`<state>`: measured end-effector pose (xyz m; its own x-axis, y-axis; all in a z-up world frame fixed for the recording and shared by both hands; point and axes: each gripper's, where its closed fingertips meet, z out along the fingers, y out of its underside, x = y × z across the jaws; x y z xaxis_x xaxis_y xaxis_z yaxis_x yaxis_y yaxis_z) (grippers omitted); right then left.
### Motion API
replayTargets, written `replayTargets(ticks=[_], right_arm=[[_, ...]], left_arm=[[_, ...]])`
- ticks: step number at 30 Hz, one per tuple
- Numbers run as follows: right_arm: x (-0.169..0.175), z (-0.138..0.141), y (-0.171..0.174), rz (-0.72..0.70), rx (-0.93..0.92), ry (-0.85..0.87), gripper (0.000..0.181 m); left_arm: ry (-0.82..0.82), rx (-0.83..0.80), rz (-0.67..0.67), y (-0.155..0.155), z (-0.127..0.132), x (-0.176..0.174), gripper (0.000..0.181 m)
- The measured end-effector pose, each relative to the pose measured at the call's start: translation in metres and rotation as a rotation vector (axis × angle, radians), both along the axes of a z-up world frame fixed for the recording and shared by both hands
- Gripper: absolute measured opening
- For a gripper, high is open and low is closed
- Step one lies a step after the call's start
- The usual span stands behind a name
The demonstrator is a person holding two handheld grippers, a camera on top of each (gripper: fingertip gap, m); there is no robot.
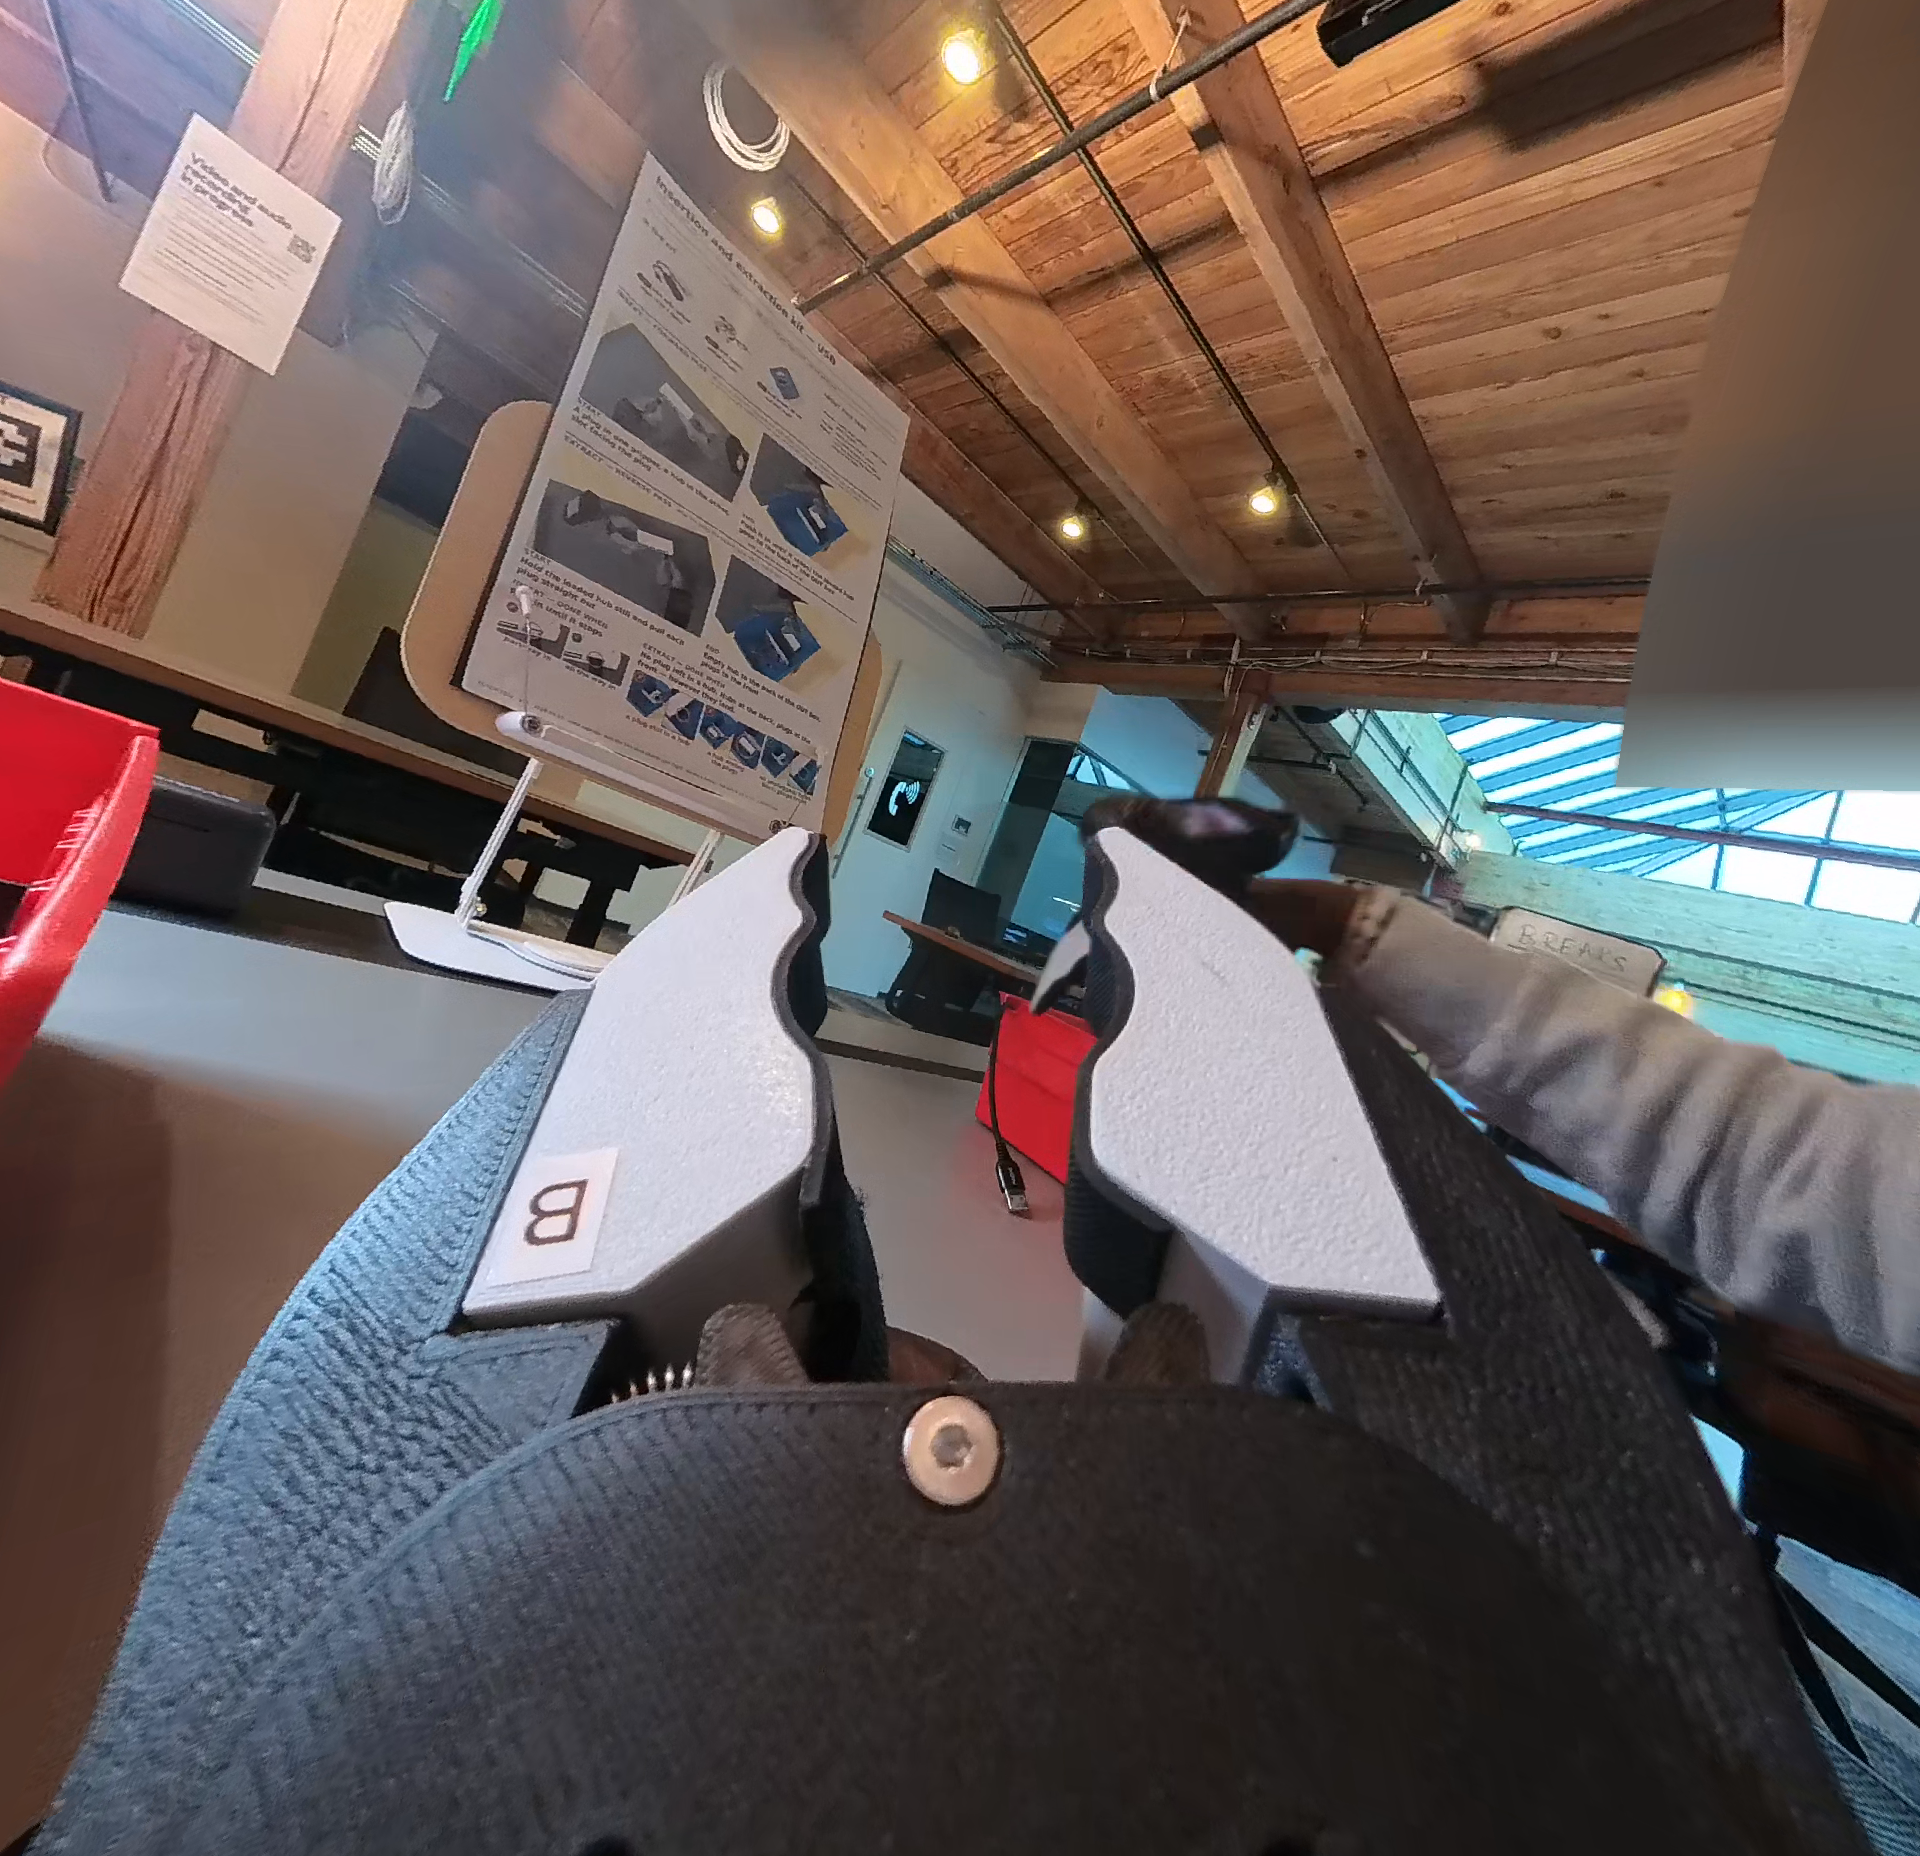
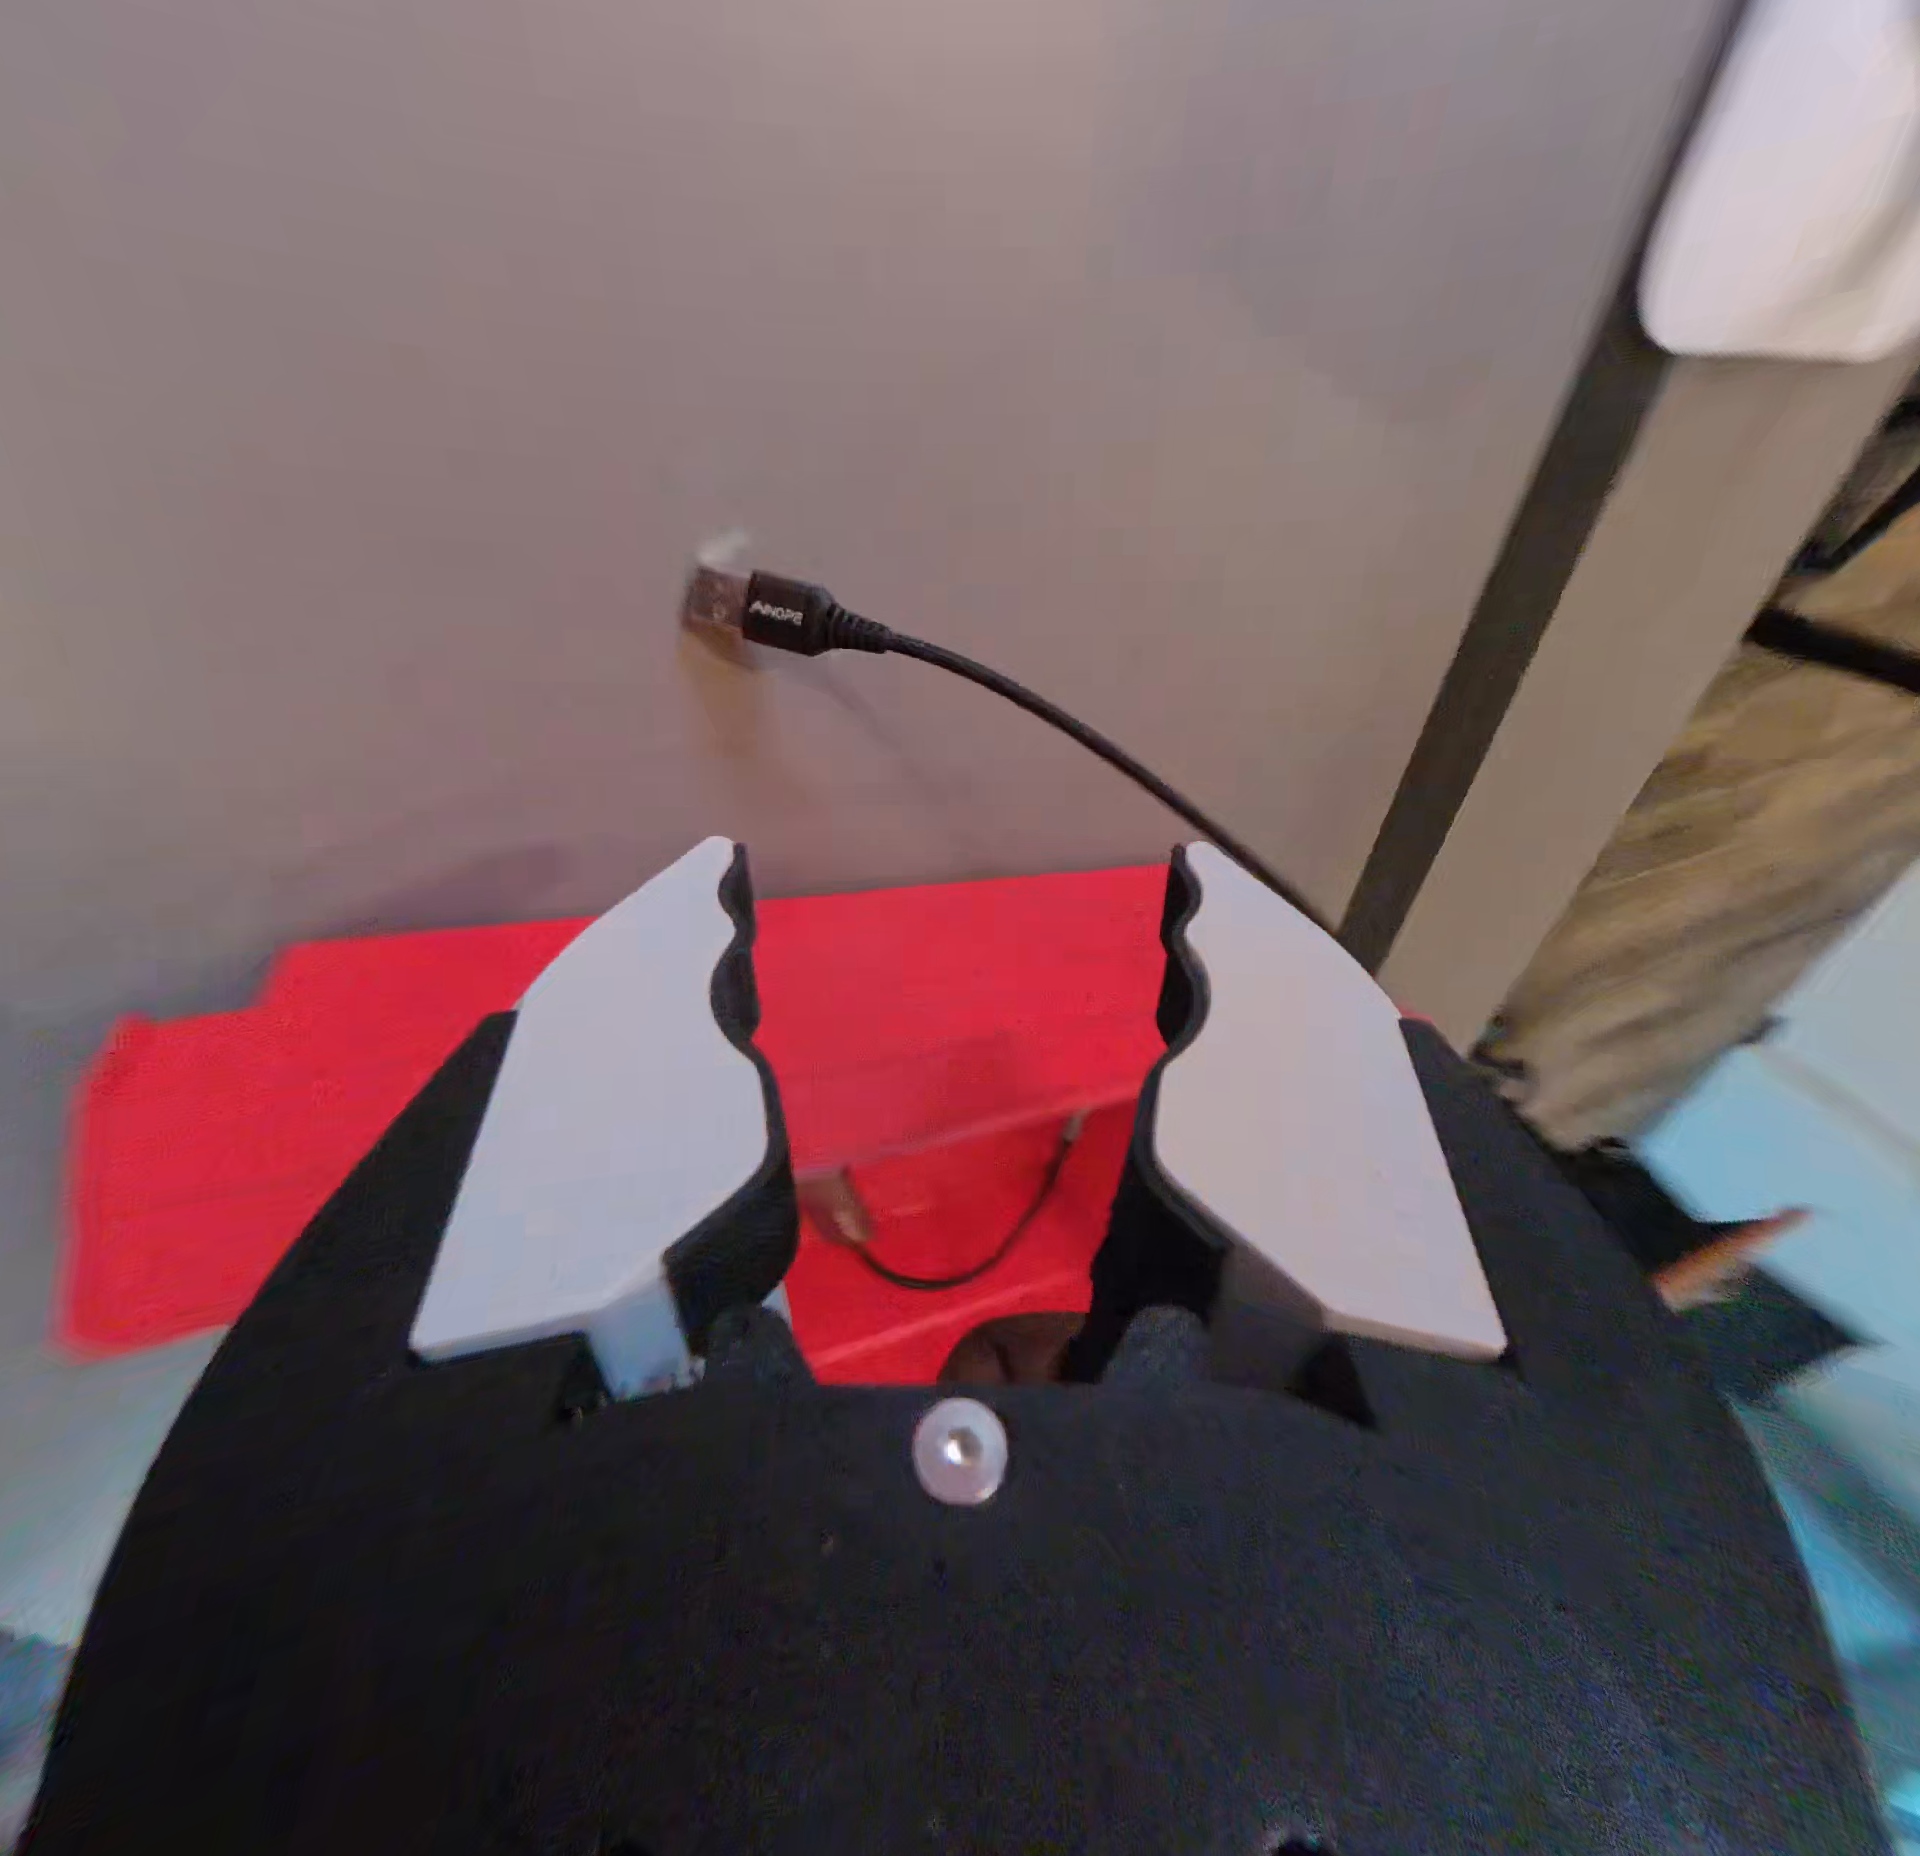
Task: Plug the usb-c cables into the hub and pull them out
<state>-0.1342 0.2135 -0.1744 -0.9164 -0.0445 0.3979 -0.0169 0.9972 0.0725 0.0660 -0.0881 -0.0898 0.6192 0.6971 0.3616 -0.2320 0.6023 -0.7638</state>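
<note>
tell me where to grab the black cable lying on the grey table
Grip the black cable by the rigid plug housing behind its metal tip, not the thin cord. It lies flat, tip pointing left, so bring the open right tongs down from above, closing across its narrow sides.

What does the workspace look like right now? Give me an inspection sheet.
Surface: grey tabletop, mostly bare.
Job's things: black cable trails out of the near red bin, its metal plug lying on the table; no hub seen.
Clutter: second red bin at the left edge.
Grippers: left gripper jaws apart, empty, tilted up toward the room; right gripper jaws apart, empty, above the near red bin.
Cables: another thin cable lies inside the near bin.
Surroundings: instruction poster on a white stand, wooden ceiling with lights, grey sleeve.
</note>
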Motion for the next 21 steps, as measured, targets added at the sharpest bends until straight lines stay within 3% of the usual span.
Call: replayTargets(ticks=[6, 7, 9, 10, 13, 16, 19, 21], right_arm=[[-0.011, -0.057, -0.011, 0.326, 0.373, -0.05, 0.067], [-0.012, -0.063, -0.009, 0.351, 0.416, -0.059, 0.057], [-0.016, -0.068, -0.009, 0.431, 0.469, -0.045, 0.016], [-0.018, -0.066, -0.012, 0.465, 0.464, -0.023, 0.012], [-0.017, -0.034, -0.029, 0.431, 0.245, 0.051, 0.006], [-0.013, 0.027, -0.031, 0.318, -0.065, 0.143, 0.006], [-0.007, 0.075, 0.002, 0.193, -0.282, 0.205, 0.006], [0.001, 0.084, 0.038, 0.127, -0.338, 0.222, 0.006]], left_arm=[[-0.006, 0.023, -0.012, -0.002, -0.001, -0.001, 0.047], [-0.007, 0.03, -0.014, -0.003, -0.001, -0.001, 0.047], [-0.008, 0.043, -0.017, -0.005, -0.001, -0.001, 0.046], [-0.009, 0.046, -0.019, -0.005, -0.001, -0.001, 0.047], [-0.008, 0.043, -0.02, -0.005, -0.001, -0.001, 0.046], [-0.008, 0.04, -0.021, -0.004, -0.001, -0.001, 0.047], [-0.005, 0.038, -0.02, -0.004, -0.001, 0.0, 0.047], [-0.003, 0.029, -0.017, -0.003, -0.001, 0.0, 0.046]])
